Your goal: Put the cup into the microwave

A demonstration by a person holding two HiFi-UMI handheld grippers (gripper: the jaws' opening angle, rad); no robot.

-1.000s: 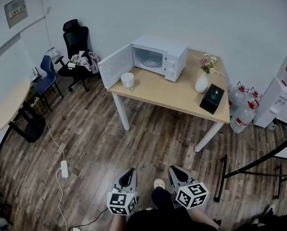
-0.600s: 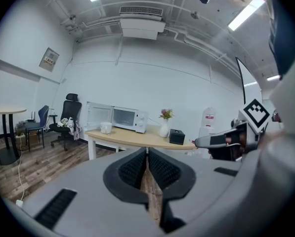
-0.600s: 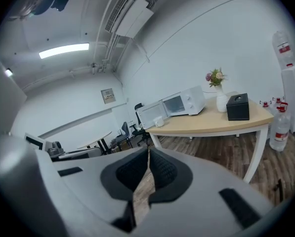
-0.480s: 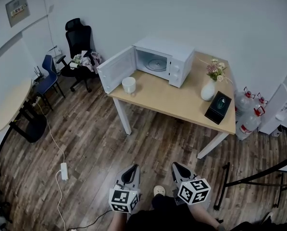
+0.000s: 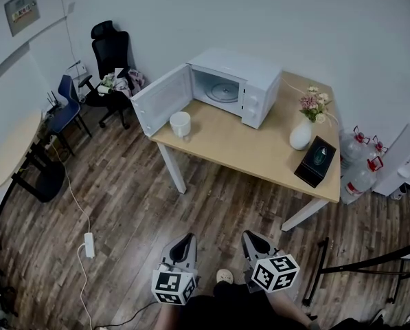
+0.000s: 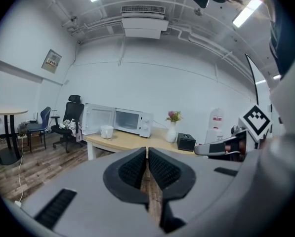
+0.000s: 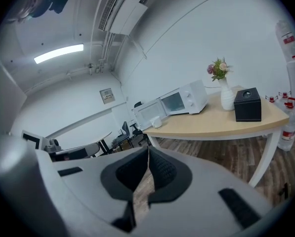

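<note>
A white cup [image 5: 180, 124] stands on the left end of the wooden table [image 5: 259, 150], in front of the white microwave [image 5: 235, 88], whose door [image 5: 162, 100] hangs open to the left. The cup [image 6: 106, 131] and microwave [image 6: 132, 121] show far off in the left gripper view, and the cup [image 7: 156, 123] and microwave [image 7: 184, 101] in the right gripper view too. My left gripper [image 5: 185, 241] and right gripper [image 5: 248, 238] are held low over the floor, well short of the table. Both are shut, with nothing between their jaws.
On the table's right end stand a white vase of flowers [image 5: 305, 126] and a black box [image 5: 317, 161]. Water bottles [image 5: 362, 174] sit at the right. An office chair [image 5: 110, 67], a blue chair [image 5: 66, 108] and a round table [image 5: 11, 150] are at the left. A power strip [image 5: 89, 245] lies on the floor.
The table and microwave sit slightly larger and lower in the head view as both grippers come closer to them. Both grippers stay shut.
</note>
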